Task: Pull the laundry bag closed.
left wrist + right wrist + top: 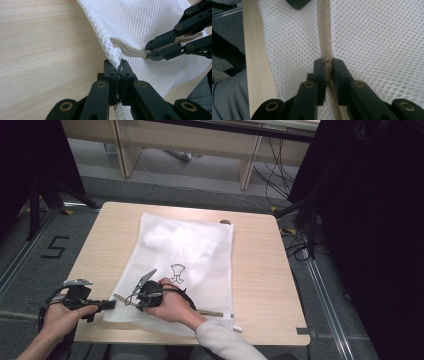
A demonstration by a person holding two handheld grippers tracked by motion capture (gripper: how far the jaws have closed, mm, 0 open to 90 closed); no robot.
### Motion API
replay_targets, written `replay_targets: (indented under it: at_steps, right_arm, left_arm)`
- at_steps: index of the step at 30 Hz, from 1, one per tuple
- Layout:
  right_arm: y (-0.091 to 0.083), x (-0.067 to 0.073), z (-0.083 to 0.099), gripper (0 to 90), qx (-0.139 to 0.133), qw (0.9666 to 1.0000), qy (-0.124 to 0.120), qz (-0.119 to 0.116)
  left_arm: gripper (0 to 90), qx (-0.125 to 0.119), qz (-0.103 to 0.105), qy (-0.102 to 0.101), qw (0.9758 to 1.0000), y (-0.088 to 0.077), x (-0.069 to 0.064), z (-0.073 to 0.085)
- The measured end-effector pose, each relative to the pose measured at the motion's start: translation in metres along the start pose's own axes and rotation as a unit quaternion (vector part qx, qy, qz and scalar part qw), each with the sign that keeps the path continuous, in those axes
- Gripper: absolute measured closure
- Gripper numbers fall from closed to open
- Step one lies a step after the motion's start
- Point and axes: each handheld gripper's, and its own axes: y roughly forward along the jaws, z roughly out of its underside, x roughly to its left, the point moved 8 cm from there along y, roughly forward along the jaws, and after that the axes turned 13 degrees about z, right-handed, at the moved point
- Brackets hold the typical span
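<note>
on the grey floor (30, 255) left of the table i read one sign, a black figure "5" (54, 247) marked in straight strokes. on the white mesh bag (200, 240) under my jaws there is a small black outline drawing (177, 272), but it carries no letters i can read.

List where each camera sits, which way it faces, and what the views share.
High view: above the person's side, looking forward and down on the table and white mesh bag; both hands and forearms show, left gripper at its left.
Left gripper view: rides the left gripper, looking along its jaws clamped on the bag's edge; the right gripper shows beyond.
Right gripper view: rides the right gripper, looking along the zipper it pinches.
Shared: bag, zipper, wooden tabletop.
</note>
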Motion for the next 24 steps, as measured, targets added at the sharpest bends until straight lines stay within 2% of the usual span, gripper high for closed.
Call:
replay_targets:
  at_steps: [5,11,14,24]
  right_arm:
    - [-0.004,-0.002,0.005,82.6,0.002,0.9999,0.01,0.001]
    - [-0.004,-0.004,0.007,82.6,-0.005,1.0,0.003,0.002]
    - [-0.006,-0.005,0.01,82.6,0.005,0.9999,0.012,0.003]
    - [-0.008,-0.009,0.014,82.6,0.001,0.9999,0.009,0.005]
  left_arm:
    - [86.3,0.002,0.0,0.002,1.0,0.0,0.0,0.0]
    - [86.3,0.002,-0.002,0.002,1.0,0.0,0.001,0.0]
    - [86.3,-0.002,-0.005,0.002,1.0,0.0,0.001,0.0]
    - [86.2,0.0,-0.006,0.0,1.0,0.001,0.001,0.0]
